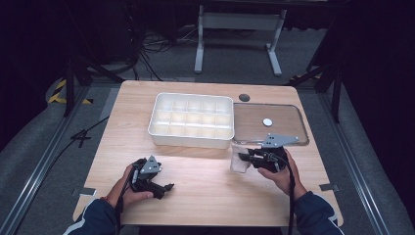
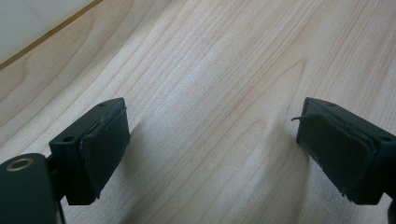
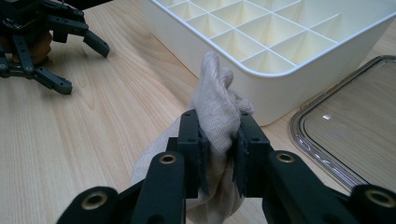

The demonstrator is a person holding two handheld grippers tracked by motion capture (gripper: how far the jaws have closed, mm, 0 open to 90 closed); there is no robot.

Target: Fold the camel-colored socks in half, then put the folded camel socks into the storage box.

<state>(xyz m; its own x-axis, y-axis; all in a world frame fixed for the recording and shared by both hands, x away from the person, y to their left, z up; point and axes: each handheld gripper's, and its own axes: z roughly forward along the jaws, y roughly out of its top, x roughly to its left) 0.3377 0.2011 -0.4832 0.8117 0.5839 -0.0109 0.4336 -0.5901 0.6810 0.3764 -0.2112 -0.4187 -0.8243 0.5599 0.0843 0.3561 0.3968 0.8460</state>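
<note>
Between my left claw (image 1: 169,187) and my right claw (image 1: 241,157) the pale wooden bench (image 1: 195,171) lies bare, so either can cross there. Ahead, the white plastic compartment tray (image 1: 192,120) walls off the middle, its near wall just beyond the bunched off-white cloth (image 3: 217,109) pinched in my right claw. The clear flat lid (image 1: 270,123) lies low beside it, passable above.

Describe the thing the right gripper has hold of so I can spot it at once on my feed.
Start at the white divided tray in the middle of the wooden table, then drop to its near right corner, beside the clear lid. There the right gripper pinches a small bunched off-white cloth. It is the one soft, crumpled thing among hard plastic pieces.
</note>
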